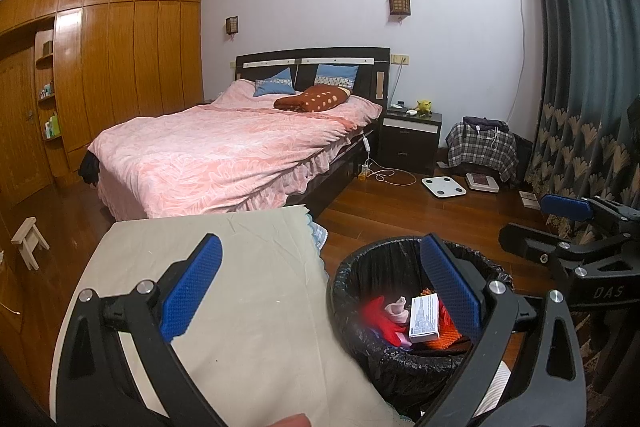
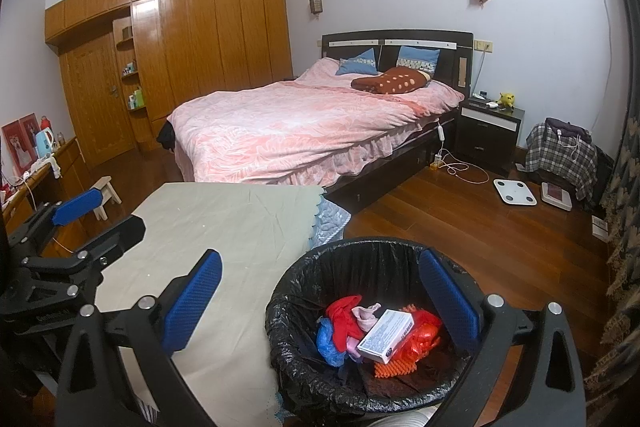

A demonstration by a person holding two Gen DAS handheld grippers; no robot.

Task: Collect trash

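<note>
Both grippers are spread wide and carry nothing. The left gripper [image 1: 320, 287] hangs over the near edge of the bin [image 1: 340, 291], one finger above the table [image 1: 240, 307], the other above the bin mouth. The right gripper [image 2: 320, 303] sits the same way, one finger over the table, one over the bin. The table top beside the bin looks bare apart from its grey cloth, so the trash seems already collected.

All the trash is inside the bin: a white box [image 2: 386, 335] on top, leaning on a red bag [image 2: 420, 331], with a pink rag [image 2: 368, 315], something blue [image 2: 328, 341] and an orange bristly thing [image 2: 394, 367] under it.

Risks from here, as a guess:
- The bin stands tight against the table edge; a finger pulling back low could hook the black liner [image 2: 292, 291] and drag it off the rim or tip the bin.
- The two tools are close together above the bin; they could knock each other.
- The box rests loosely on the pile; a bump to the bin would slide it deeper, no harm.
- A table-side finger could snag the cloth and pull it.
</note>
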